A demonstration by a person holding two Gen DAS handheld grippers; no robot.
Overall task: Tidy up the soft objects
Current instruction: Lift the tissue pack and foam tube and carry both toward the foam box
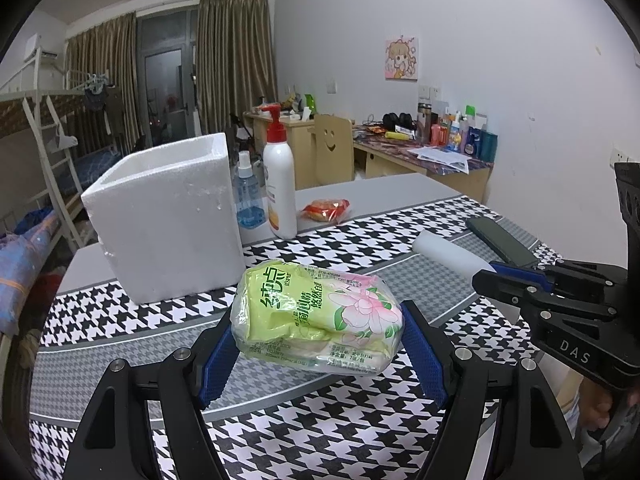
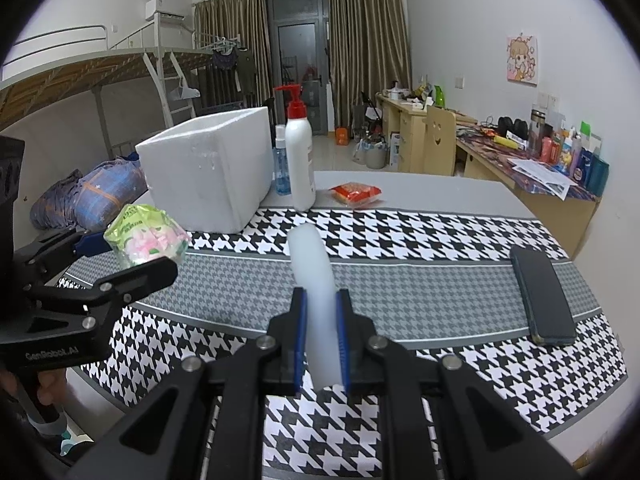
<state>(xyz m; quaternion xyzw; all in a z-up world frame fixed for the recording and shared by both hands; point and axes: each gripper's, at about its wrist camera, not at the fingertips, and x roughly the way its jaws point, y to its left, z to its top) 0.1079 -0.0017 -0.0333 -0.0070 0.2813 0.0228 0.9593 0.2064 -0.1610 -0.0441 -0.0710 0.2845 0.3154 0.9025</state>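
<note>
My left gripper [image 1: 320, 344] is shut on a green tissue pack [image 1: 316, 316] with pink flowers and holds it above the houndstooth cloth; the pack also shows in the right wrist view [image 2: 146, 236]. My right gripper [image 2: 322, 320] is shut on a white foam roll [image 2: 314, 280], which points forward over the cloth; the roll also shows in the left wrist view [image 1: 448, 254]. A white foam box [image 1: 168, 216], open on top, stands behind the pack, and it shows in the right wrist view too [image 2: 208, 168].
A white pump bottle [image 1: 280, 184] and a blue spray bottle [image 1: 248, 196] stand right of the box. A red snack packet [image 1: 326, 209] lies beyond them. A dark phone [image 2: 542, 300] lies on the cloth at the right. Desks and a bunk bed stand behind.
</note>
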